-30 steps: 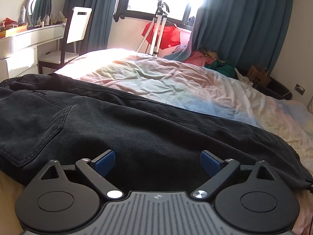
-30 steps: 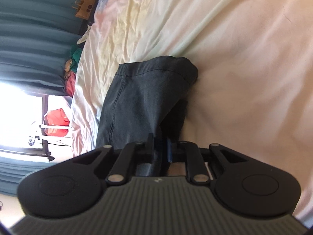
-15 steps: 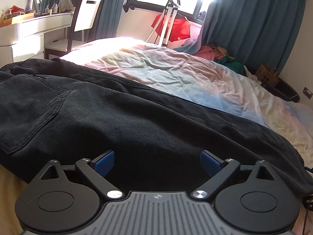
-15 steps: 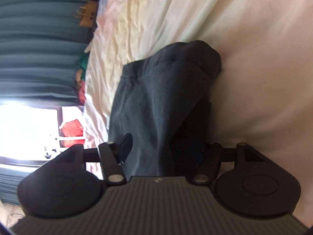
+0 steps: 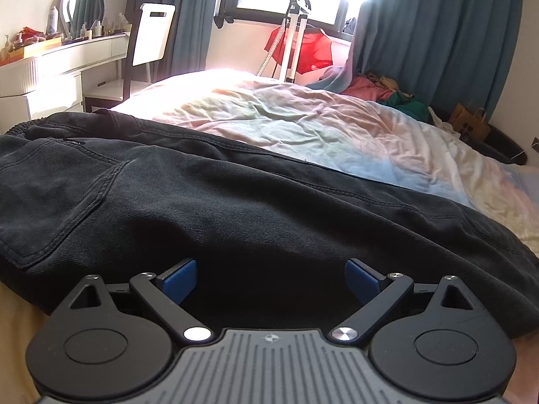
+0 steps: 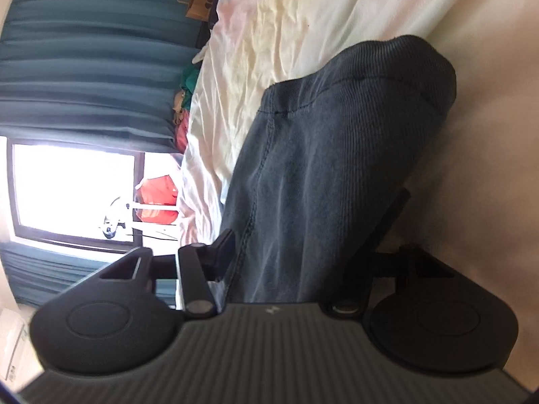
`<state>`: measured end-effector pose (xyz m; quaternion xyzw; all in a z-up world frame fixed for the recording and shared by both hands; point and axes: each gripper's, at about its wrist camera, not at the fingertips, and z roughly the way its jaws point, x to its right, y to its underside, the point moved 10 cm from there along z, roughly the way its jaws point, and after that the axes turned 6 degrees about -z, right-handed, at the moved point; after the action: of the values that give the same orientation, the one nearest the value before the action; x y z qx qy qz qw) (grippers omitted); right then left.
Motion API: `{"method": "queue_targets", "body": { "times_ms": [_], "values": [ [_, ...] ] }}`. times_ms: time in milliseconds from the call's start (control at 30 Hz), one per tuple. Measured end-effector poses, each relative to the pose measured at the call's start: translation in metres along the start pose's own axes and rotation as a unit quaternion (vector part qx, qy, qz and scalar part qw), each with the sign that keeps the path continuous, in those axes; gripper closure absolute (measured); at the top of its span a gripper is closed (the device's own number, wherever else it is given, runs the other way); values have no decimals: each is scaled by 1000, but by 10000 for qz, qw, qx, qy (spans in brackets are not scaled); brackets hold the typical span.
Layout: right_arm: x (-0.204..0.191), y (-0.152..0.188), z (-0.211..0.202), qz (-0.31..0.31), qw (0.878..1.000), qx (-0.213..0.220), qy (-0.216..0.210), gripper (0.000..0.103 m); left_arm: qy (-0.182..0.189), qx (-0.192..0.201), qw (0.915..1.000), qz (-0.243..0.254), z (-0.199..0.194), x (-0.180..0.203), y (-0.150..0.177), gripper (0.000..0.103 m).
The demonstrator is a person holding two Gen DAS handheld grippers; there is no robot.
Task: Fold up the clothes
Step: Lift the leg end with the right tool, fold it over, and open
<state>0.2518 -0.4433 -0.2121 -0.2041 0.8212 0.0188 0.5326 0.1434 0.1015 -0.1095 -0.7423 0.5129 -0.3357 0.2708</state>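
Observation:
Black denim trousers lie across the near side of the bed, back pocket at the left, legs running right. My left gripper is open, its blue pads spread just above the trousers' near edge. In the right wrist view, rolled on its side, the trouser leg end with its hem lies on the sheet. My right gripper is open with the leg fabric lying between its spread fingers; the other finger is in shadow.
The bed has a crumpled pastel sheet. A white dresser and chair stand at the left. A stand with red cloth, a clothes pile and a paper bag sit beyond the bed by blue curtains.
My right gripper was shut on the trouser leg a second ago; it has opened and let go, and moved closer to the leg end. The left gripper stayed open and barely moved.

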Motion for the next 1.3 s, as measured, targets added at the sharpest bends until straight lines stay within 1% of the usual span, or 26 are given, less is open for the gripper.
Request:
{"method": "queue_targets", "body": {
  "times_ms": [33,67,100,133,233,300,367,433,533,633,767,867,967,1033,1133,1200,1300],
  "values": [
    [-1,2,3,-93,9999,-59,63,57,-20,14,10000,10,0,0,0,7],
    [-2,5,6,-190,9997,-120,130,61,-47,38,10000,15,0,-1,-1,7],
    [-2,7,8,-312,9990,-199,240,73,-64,67,10000,14,-1,-2,-2,7],
    [-2,7,9,-422,9982,-214,381,80,-88,106,9999,16,-1,-2,-4,7],
    [-8,5,7,-655,9967,-156,459,89,-182,220,9996,48,0,-5,-12,7],
    [-19,2,2,-941,9944,-54,470,90,-290,290,9991,135,2,-7,-20,7],
    [-32,-1,-5,-1023,9942,83,310,91,-353,355,9982,339,0,-7,-31,7],
    [-42,-8,-13,-899,9957,200,4,92,-416,420,9968,543,-1,-6,-42,7],
    [-44,-19,-19,-806,9962,336,-49,92,-403,430,9955,737,-3,-6,-56,6],
    [-32,-27,-27,-408,9979,485,-92,92,-350,393,9958,754,2,-8,-67,5],
    [-28,-30,-29,-441,9977,515,13,92,-381,291,9962,730,18,-12,-63,5],
    [-28,-27,-31,-551,9971,519,44,92,-399,18,9973,621,37,-16,-45,5],
    [-29,-26,-32,-628,9967,517,60,92,-676,-19,9936,908,51,-13,-29,4],
    [-29,-25,-32,-680,9964,508,81,92,-761,-7,9909,1108,56,-10,-24,2],
    [-32,-24,-33,-816,9953,500,143,92,-728,-175,9918,1036,64,-14,-19,1],
    [-35,-22,-35,-954,9940,513,169,92,-714,-221,9923,985,66,-16,-16,1],
    [-39,-21,-40,-1181,9914,526,226,92,-845,-190,9889,1209,68,-13,-13,1]
  ]
}}
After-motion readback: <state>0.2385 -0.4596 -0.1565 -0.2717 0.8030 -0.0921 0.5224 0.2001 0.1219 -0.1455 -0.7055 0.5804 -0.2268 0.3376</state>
